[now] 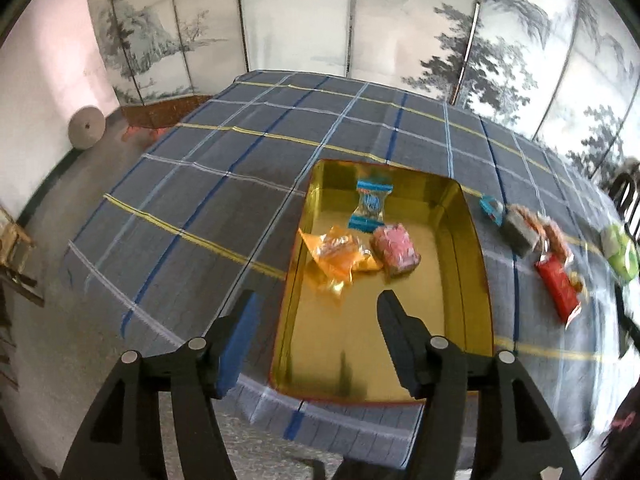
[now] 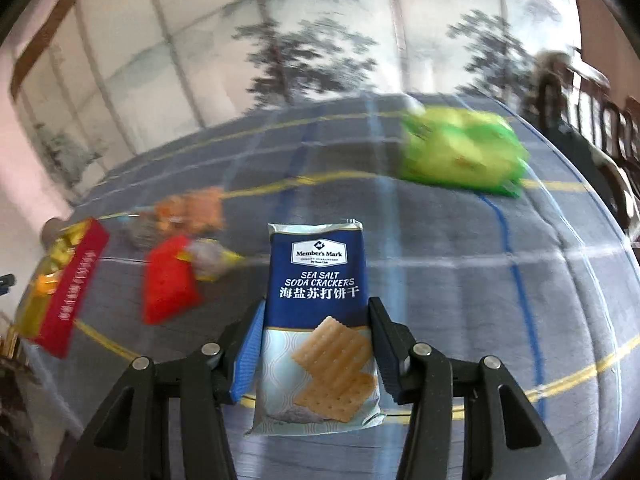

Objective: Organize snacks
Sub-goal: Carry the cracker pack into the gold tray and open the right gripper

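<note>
Bright daylight, fisheye-bent edges, motion blur smearing the right wrist view's background.

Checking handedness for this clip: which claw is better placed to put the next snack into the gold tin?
Right. The right claw is shut on the soda crackers packet, ready to carry over. The left claw hangs open and empty over the gold tin.

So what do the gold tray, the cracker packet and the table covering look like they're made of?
The gold tray looks like thin metal, probably tin: glossy and mirror-like, reflecting the snacks inside it. The cracker packet, held in the right claw, looks like printed plastic film with a crimped top seam and slight sheen. The table covering looks like matte woven fabric, plaid and faintly wrinkled.
</note>
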The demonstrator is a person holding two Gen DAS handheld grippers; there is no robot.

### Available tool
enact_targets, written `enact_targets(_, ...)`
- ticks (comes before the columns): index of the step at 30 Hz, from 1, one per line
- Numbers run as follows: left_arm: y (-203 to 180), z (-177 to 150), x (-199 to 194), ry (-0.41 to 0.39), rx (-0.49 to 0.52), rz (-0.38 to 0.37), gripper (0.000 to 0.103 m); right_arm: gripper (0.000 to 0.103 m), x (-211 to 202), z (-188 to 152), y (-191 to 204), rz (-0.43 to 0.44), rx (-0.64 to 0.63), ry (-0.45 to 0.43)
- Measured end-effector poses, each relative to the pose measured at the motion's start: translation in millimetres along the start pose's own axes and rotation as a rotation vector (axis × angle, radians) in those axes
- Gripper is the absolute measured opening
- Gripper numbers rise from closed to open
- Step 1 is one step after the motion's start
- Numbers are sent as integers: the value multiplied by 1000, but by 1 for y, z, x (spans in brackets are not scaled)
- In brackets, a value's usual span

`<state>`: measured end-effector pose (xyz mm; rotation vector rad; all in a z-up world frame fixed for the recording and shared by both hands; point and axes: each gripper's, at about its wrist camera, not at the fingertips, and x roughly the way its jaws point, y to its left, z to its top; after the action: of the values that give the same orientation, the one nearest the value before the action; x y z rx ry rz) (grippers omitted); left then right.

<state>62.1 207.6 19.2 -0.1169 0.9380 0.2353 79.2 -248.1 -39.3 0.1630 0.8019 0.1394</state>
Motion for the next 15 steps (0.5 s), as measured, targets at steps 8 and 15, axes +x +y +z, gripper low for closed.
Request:
enact_targets(8, -16, -12, -23, -82, 81, 69, 84, 51, -2, 39, 136, 261, -195, -7)
enact_targets(15, -27, -16, -49, -200, 160, 135, 97, 51, 42, 59, 238, 417, -289, 76)
